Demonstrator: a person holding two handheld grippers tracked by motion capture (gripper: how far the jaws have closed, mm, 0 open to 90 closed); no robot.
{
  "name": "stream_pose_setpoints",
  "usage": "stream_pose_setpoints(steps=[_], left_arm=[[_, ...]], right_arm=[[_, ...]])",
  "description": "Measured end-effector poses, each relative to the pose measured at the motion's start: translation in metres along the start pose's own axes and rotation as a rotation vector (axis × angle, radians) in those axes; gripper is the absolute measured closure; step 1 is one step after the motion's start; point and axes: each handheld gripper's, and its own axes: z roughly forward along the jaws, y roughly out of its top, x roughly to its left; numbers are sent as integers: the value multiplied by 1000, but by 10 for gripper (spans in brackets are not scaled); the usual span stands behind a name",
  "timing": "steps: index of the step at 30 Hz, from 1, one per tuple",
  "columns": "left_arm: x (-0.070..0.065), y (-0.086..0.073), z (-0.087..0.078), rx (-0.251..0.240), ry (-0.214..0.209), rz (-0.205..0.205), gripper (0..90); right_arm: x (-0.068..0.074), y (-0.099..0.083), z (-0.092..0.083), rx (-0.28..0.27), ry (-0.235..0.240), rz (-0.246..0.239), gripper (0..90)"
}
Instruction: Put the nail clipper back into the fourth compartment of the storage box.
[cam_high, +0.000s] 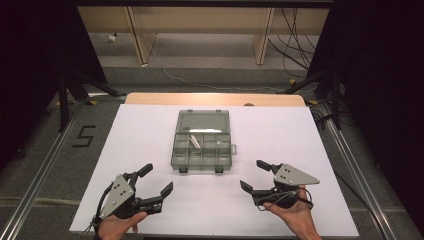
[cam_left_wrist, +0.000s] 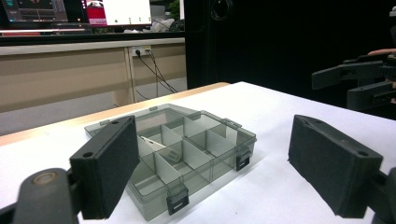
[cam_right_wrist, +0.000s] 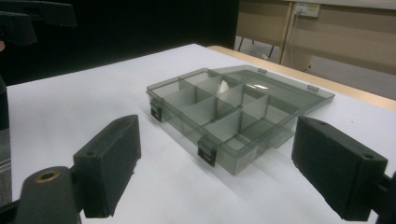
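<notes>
I hold my left claw (cam_high: 156, 180) low over the near left part of the counter (cam_high: 280, 130), its jaws spread wide apart with nothing between them. My right claw (cam_high: 254, 175) sits over the near right part, its jaws likewise wide apart and empty. Between the two, a little farther out on the white sheet, lies the box (cam_high: 202, 148), a smoky see-through case with its lid (cam_high: 202, 121) folded flat back on the counter behind it. The tray is split by dividers into small compartments in two rows, and two dark latches (cam_high: 183, 169) hang off its near edge. A small white piece (cam_high: 194, 142) lies in a back-row compartment, left of centre as the high view shows it; I cannot tell what it is. Both claws are well apart from the box and touch nothing. In the left gripper view my pads (cam_left_wrist: 108, 165) frame the box (cam_left_wrist: 187, 149), with the white piece (cam_left_wrist: 154, 143) resting against a divider, and my other claw (cam_left_wrist: 355, 86) shows at the far right edge. In the right gripper view the box (cam_right_wrist: 219, 112) lies between my pads (cam_right_wrist: 112, 161), a latch (cam_right_wrist: 206, 154) facing me and the lid (cam_right_wrist: 280, 91) spread out beyond.
</notes>
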Motion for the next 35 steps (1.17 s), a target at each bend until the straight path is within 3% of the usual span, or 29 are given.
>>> stream_pose_setpoints(steps=[2, 4, 6, 8, 14, 17, 21, 27, 35], left_arm=[[0, 0, 0, -3, -2, -2, 158], [0, 0, 1, -11, -9, -1, 158], [0, 0, 1, -12, -9, -1, 158], [-1, 0, 0, 2, -1, -3, 158], [-1, 0, 0, 1, -1, -3, 158], [-1, 0, 0, 1, -1, -3, 158], [-1, 0, 0, 2, -1, -2, 158], [-1, 0, 0, 0, -1, -4, 158], [-1, 0, 0, 0, 0, -4, 158]], right_arm=[[2, -2, -1, -19, 9, 11, 166], [2, -3, -6, -5, -6, -7, 166], [2, -4, -8, -28, -19, -19, 165], [4, -6, -10, -23, -4, 8, 165], [2, -6, -13, -38, -20, -10, 165], [2, -5, -13, -20, -12, 3, 165], [-2, -5, -14, -45, -41, -3, 165], [-1, -5, -14, -21, -30, 12, 166], [-2, -5, -13, -42, -27, 14, 165]])
